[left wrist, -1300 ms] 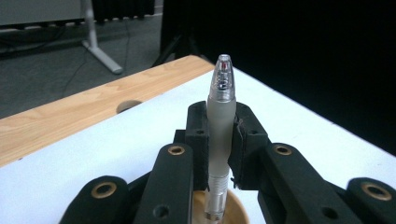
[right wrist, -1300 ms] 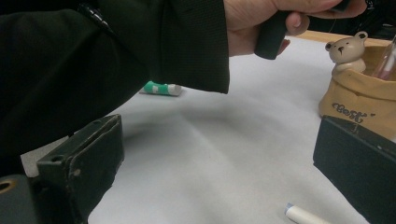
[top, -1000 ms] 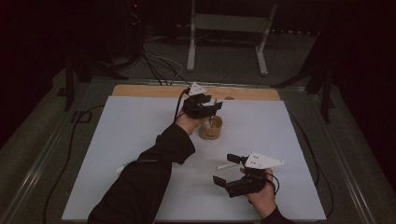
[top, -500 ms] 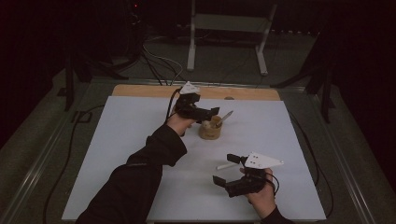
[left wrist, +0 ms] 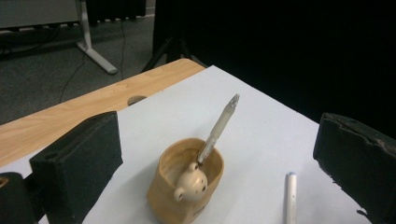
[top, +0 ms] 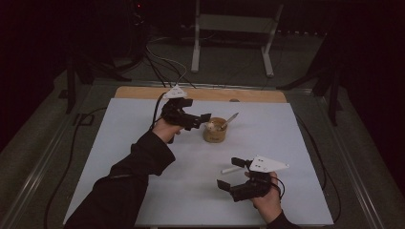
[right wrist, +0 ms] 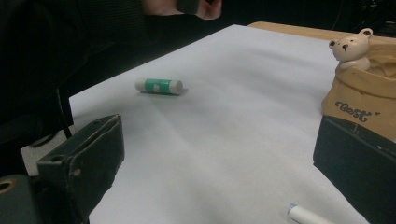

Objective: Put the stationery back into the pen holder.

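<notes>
The left tongs [top: 204, 118], just spread and empty, hung at nine o'clock of the cup [top: 215, 131] mid-table; a backswing could topple its leaning pen [top: 229, 119]. Right tongs [top: 234, 179] gaped empty.

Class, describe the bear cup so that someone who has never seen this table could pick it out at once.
Start at the white sheet covering the table, and look toward its far edge, near the middle. There stands the tan cup, just beyond the left gripper, whose jaws stand open. A small bear head on its rim and a pen leaning inside set it apart from the loose white pen lying beside it.
</notes>
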`<action>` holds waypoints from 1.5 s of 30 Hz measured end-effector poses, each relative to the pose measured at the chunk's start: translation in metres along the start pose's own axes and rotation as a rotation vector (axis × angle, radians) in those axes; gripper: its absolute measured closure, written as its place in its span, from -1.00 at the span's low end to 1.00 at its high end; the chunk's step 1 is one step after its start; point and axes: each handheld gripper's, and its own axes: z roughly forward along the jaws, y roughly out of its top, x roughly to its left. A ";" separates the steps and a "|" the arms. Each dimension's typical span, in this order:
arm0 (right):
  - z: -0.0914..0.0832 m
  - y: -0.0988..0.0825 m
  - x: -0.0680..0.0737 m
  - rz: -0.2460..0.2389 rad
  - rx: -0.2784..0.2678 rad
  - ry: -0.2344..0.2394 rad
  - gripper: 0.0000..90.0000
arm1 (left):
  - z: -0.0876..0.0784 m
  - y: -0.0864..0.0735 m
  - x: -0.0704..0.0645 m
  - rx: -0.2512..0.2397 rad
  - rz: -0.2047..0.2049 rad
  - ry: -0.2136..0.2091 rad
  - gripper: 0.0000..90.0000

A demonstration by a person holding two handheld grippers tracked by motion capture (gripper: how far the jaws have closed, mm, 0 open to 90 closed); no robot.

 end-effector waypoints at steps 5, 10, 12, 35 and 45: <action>0.000 0.000 0.000 -0.001 -0.004 0.000 -0.96 | -0.015 -0.005 0.003 0.003 -0.002 0.001 -0.96; -0.001 0.000 -0.001 0.004 -0.006 -0.007 -0.96 | -0.038 -0.015 0.008 -0.003 -0.011 0.010 -0.96; -0.001 0.000 -0.001 0.005 -0.005 -0.007 -0.96 | -0.043 -0.017 0.008 -0.002 -0.009 0.009 -0.96; 0.001 0.002 0.001 0.006 -0.005 0.006 -0.96 | -0.114 -0.077 0.019 -0.040 -0.003 -0.034 -0.96; 0.000 0.002 0.001 0.003 -0.008 0.007 -0.96 | -0.137 -0.102 0.026 -0.035 -0.008 -0.041 -0.96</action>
